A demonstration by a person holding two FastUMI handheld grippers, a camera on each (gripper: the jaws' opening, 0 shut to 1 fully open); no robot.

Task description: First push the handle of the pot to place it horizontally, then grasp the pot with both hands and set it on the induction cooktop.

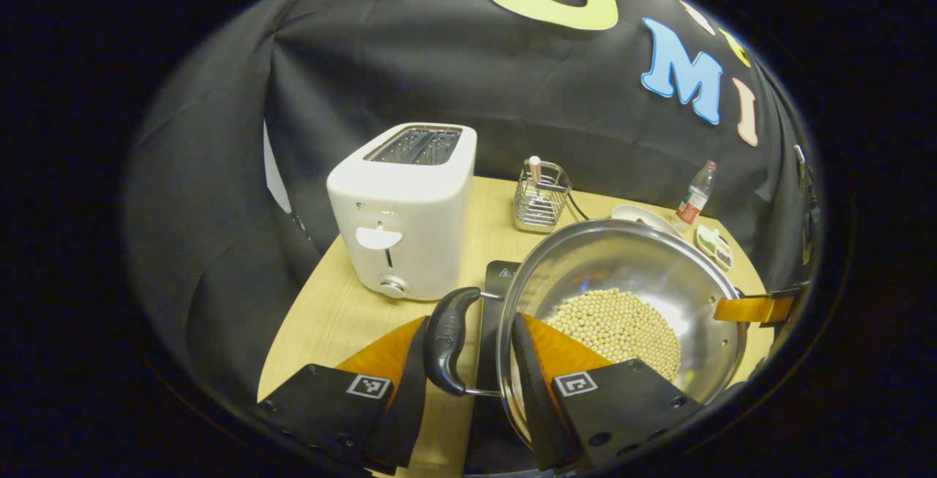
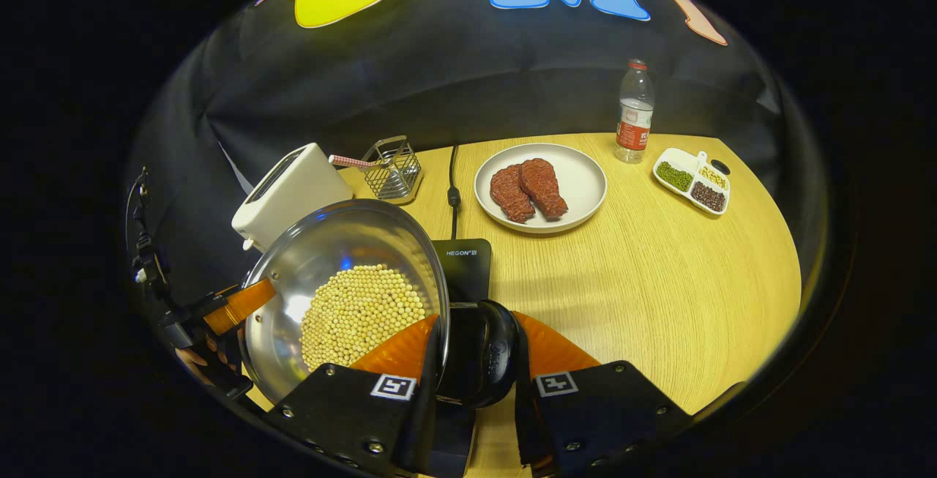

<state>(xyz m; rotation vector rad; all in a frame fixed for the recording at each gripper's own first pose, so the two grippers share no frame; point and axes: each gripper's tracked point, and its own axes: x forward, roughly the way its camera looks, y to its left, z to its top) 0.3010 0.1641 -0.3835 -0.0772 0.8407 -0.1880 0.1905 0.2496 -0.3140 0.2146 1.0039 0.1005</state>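
Two handheld grippers carry a steel pot (image 2: 344, 295) of pale round beans (image 2: 362, 313) above the black induction cooktop (image 2: 461, 266) on a round wooden table (image 2: 659, 280).

In the right gripper view, the right gripper (image 2: 477, 361) is closed on one black side handle (image 2: 483, 361) of the pot, a finger pressing on each side of it. The pot sits to the left of that gripper, its far rim overlapping the cooktop's near edge.

In the left gripper view, the left gripper (image 1: 468, 361) straddles the opposite black handle (image 1: 448, 339): one finger lies against the handle's outer side, the other reaches over the rim into the pot (image 1: 622, 302). Whether both fingers are pressing cannot be told. The cooktop (image 1: 498, 280) shows beneath the handle and the pot. Across the bowl, one finger of the other gripper (image 1: 754, 308) appears at the pot's far rim.

Behind the pot stand a white toaster (image 2: 289, 189) and a wire basket (image 2: 395, 167) holding a striped stick. Farther off on the table are a plate (image 2: 578, 185) with two slabs of red meat (image 2: 527, 189), a divided dish of dried beans (image 2: 692, 179) and a water bottle (image 2: 634, 112) against the booth's black cloth wall.
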